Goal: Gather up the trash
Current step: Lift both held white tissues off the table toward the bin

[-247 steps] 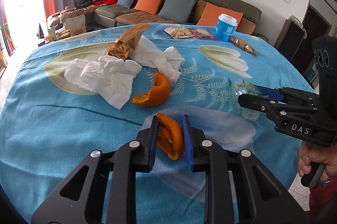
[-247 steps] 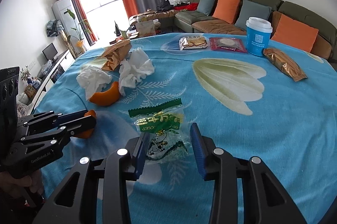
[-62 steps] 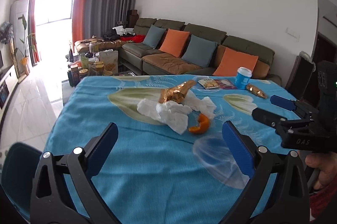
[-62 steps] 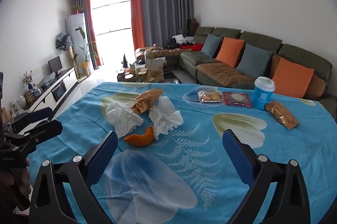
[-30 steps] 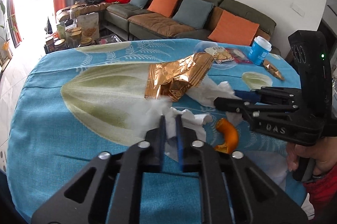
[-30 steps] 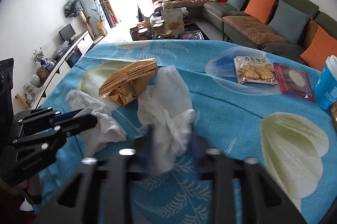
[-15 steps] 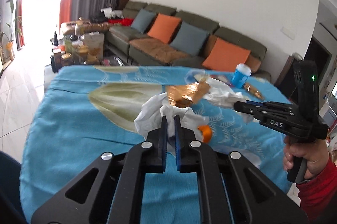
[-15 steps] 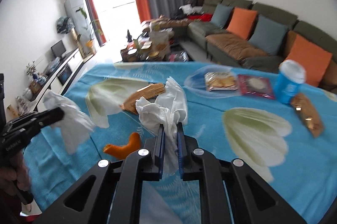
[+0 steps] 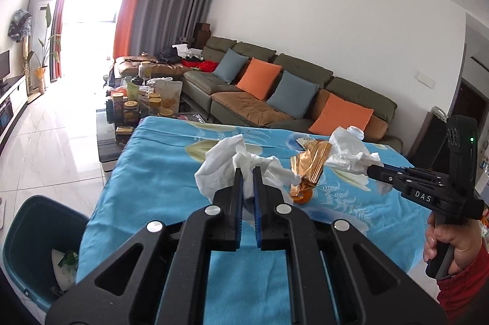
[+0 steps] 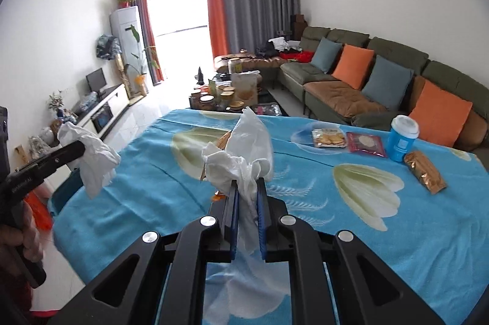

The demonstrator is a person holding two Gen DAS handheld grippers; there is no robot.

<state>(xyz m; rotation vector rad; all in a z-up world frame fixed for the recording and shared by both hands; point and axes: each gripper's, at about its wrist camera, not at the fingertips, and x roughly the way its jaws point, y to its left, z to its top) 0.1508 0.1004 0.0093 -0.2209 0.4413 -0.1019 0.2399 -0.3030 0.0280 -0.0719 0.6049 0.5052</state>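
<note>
Left gripper (image 9: 247, 172) jaws clamped on one tissue (image 9: 220, 169), right gripper (image 10: 247, 186) jaws on another tissue (image 10: 244, 154), above the desk (image 10: 351, 227).

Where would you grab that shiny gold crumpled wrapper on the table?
Grip the shiny gold crumpled wrapper by its raised upper end, coming from above, I think. It stands crumpled and tilted off the blue flowered tablecloth, so that end sticks up free, clear of the orange peel below.
</note>
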